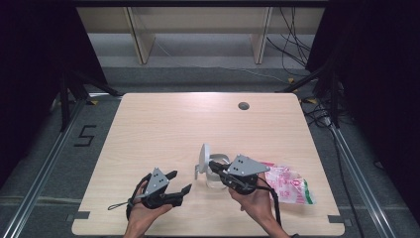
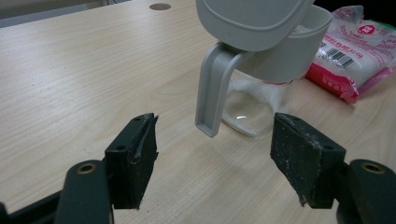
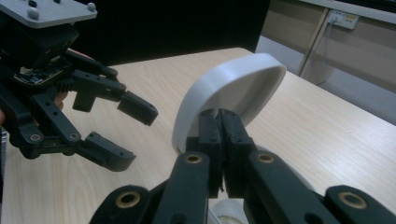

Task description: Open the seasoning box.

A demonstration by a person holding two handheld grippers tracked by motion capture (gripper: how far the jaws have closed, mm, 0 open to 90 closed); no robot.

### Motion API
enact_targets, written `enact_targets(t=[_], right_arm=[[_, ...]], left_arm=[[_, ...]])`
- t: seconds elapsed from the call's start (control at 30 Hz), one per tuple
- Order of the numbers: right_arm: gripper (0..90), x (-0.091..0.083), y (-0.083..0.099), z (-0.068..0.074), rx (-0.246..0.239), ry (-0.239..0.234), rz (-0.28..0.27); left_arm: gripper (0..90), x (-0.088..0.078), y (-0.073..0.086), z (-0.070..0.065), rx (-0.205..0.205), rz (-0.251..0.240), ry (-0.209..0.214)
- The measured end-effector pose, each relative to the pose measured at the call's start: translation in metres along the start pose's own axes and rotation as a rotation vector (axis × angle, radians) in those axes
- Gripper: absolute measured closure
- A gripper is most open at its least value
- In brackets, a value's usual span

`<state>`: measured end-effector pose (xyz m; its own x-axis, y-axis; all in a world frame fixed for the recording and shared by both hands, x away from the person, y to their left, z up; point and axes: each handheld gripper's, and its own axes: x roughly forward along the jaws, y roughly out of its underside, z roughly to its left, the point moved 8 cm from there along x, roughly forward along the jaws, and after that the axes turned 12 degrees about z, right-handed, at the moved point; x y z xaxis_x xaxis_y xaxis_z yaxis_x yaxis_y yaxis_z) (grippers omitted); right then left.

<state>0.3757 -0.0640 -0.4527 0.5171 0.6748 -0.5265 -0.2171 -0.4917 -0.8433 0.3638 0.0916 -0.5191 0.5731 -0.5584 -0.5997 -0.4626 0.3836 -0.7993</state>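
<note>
We see one clear jug (image 1: 214, 174) with a grey handle (image 2: 212, 88) standing on the desk (image 1: 163, 124) near its front edge, its one grey lid (image 1: 203, 157) tipped upright. Our right gripper (image 1: 214, 164) is fully closed, its jaws pinched on the lid's edge. Our left gripper (image 1: 179, 182) stands wide open just left of the jug, holding nothing. One pink-and-white bag (image 1: 289, 184) lies right of the jug.
</note>
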Motion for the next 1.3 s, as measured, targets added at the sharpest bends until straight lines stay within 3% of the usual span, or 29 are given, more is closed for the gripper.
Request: enact_targets(t=[0.13, 0.23, 0.27, 0.33, 0.47, 0.5, 0.6, 0.67, 0.7, 0.77, 0.9, 0.93, 1.1, 1.13, 1.23, 1.3], right_arm=[[88.6, -0.001, -0.003, 0.006, -0.01, -0.022, -0.013], [88.4, -0.006, -0.003, 0.005, -0.006, -0.028, -0.009], [88.2, -0.008, -0.001, 0.005, 0.025, -0.018, -0.009], [87.9, -0.012, 0.001, -0.001, 0.013, -0.007, -0.014], [87.9, -0.023, 0.018, -0.015, 0.04, 0.019, 0.011], [87.9, -0.026, 0.023, -0.018, 0.065, 0.021, 0.023], [88.2, -0.032, 0.038, -0.029, 0.09, 0.051, 0.04], [88.7, -0.037, 0.049, -0.034, 0.104, 0.056, 0.069], [89.1, -0.039, 0.053, -0.037, 0.113, 0.071, 0.074], [90.0, -0.043, 0.063, -0.04, 0.144, 0.07, 0.106], [90.0, -0.044, 0.081, -0.043, 0.129, 0.099, 0.151], [90.0, -0.043, 0.084, -0.044, 0.117, 0.103, 0.155], [90.0, -0.038, 0.105, -0.041, 0.138, 0.105, 0.227], [90.0, -0.037, 0.107, -0.04, 0.133, 0.105, 0.24], [90.0, -0.035, 0.113, -0.037, 0.12, 0.107, 0.263], [90.0, -0.033, 0.117, -0.034, 0.113, 0.1, 0.285]], left_arm=[[30.3, 0.001, -0.001, 0.001, -0.013, -0.023, 0.005], [29.3, -0.002, 0.0, 0.002, -0.015, -0.007, -0.009], [28.9, -0.002, -0.001, 0.002, -0.014, -0.012, -0.006], [28.3, -0.004, -0.001, 0.004, -0.01, -0.009, -0.014], [27.5, -0.006, -0.002, 0.006, -0.029, -0.019, -0.015], [27.3, -0.007, -0.002, 0.008, -0.002, -0.018, -0.02], [27.2, -0.008, -0.003, 0.008, -0.037, -0.031, -0.011], [27.2, -0.008, -0.003, 0.009, -0.042, -0.03, -0.018], [27.1, -0.009, -0.003, 0.011, -0.009, -0.031, -0.021], [27.0, -0.008, -0.002, 0.012, -0.017, -0.024, -0.022], [27.0, -0.008, -0.002, 0.011, -0.025, -0.027, -0.015], [26.9, -0.007, -0.002, 0.009, -0.047, -0.032, -0.011], [26.9, -0.008, -0.002, 0.009, -0.049, -0.026, -0.019], [26.9, -0.009, -0.003, 0.011, -0.014, -0.028, -0.024], [26.9, -0.009, -0.001, 0.011, -0.053, -0.025, -0.022], [26.9, -0.009, -0.001, 0.012, -0.044, -0.022, -0.023]])
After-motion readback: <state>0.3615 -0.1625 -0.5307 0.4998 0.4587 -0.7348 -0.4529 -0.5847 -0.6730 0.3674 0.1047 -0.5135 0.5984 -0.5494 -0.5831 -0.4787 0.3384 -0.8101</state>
